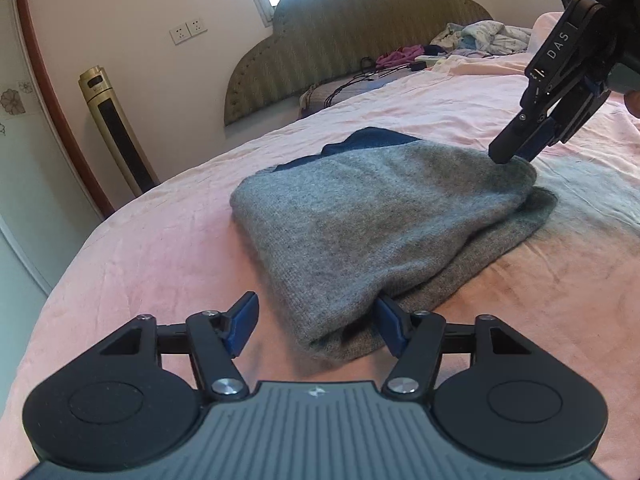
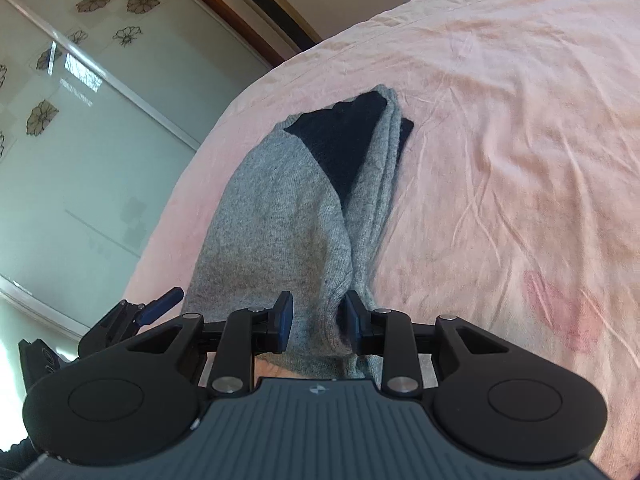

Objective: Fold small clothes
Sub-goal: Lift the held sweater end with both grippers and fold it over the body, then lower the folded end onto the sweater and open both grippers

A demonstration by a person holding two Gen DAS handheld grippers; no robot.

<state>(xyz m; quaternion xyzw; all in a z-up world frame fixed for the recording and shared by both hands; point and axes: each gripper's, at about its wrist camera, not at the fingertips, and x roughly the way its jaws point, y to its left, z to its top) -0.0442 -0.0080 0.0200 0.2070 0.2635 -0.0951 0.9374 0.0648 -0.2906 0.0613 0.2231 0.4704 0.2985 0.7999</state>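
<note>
Grey sweater (image 1: 372, 216), folded over w/ a dark navy part showing at its far end, lies on the pink bed sheet (image 1: 140, 248), roughly mid-bed. Left claw (image 1: 316, 326) is spread wide, fingers apart; one near corner of the knit sits btwn them w/ the right pad touching cloth, left pad clear, so nothing gripped. Right claw (image 2: 318, 326) is partly closed around a bunched fold at the opposite edge; pads look close to the cloth on both sides, but whether they actually pinch it I cannot tell. From the right wrist view the sweater's long axis runs straight away from that claw toward the navy end (image 2: 352, 136). Each claw is at its own end of one long side, so prob. the next fold carries that side across the short axis; left needs to close first. Around: upholstered headboard (image 1: 352, 40), heap of other clothes (image 1: 476, 40) and cables near it, gold tower fan (image 1: 116, 128) by the wall, all well apart from the sweater. Nothing blocks the fold path.
</note>
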